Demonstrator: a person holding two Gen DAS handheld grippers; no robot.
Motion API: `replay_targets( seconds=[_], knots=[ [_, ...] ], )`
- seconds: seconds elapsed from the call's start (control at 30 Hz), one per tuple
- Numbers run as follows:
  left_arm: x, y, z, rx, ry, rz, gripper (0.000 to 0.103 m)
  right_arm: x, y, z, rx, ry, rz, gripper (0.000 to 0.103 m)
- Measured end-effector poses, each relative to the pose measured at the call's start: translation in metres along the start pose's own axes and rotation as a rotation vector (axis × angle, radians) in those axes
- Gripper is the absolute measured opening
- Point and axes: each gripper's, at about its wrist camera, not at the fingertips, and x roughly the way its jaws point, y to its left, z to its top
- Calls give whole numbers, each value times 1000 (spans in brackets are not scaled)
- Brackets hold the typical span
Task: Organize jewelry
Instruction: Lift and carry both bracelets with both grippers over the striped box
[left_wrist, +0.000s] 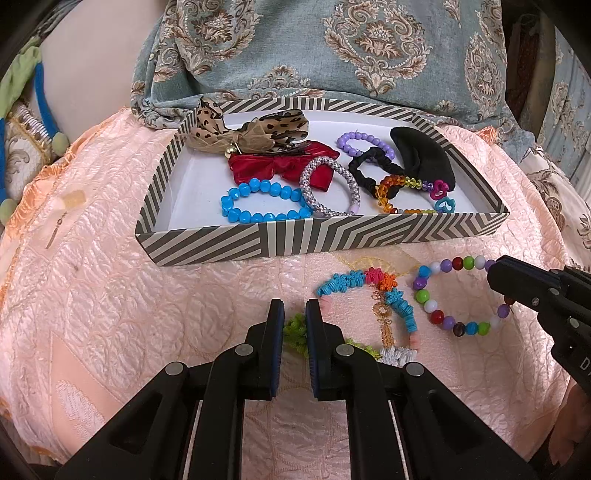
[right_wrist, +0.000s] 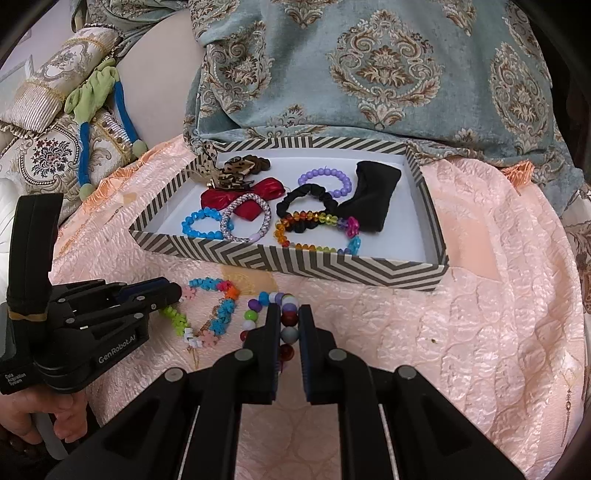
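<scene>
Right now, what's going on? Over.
Left gripper closed on flower-shaped coil bracelet. Right gripper closed on multicoloured bead bracelet. Striped cardboard tray ahead, unobstructed.

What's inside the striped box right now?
The striped box holds a leopard bow, red bow, blue bracelet, silver bangle, purple bracelet, black scrunchie, rainbow bracelet and black cloth. Anything beneath them is hidden.

- The striped box (left_wrist: 207, 243) looks like matt printed card.
- The multicolor bead bracelet (left_wrist: 436, 317) is glossy smooth plastic.
- The black scrunchie (right_wrist: 306, 199) is matt cloth.
- The peach bedspread (left_wrist: 110, 295) is quilted, satiny cloth with a puckered surface.
- The red bow (left_wrist: 258, 166) is shiny.
</scene>
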Motion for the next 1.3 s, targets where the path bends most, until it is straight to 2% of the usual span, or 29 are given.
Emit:
replay_targets(
  seconds=[0.7, 0.97, 1.3],
  knots=[
    [-2, 0, -1, 2, 0, 8, 0, -6, 0, 3, 2, -21, 6, 9],
    [-28, -3, 6, 13, -41, -10, 0, -21, 4, 9, -1, -57, 22, 9],
    [-84, -10, 45, 25, -151, -40, 0, -50, 3, 30, 9, -135, 41, 9]
  ],
)
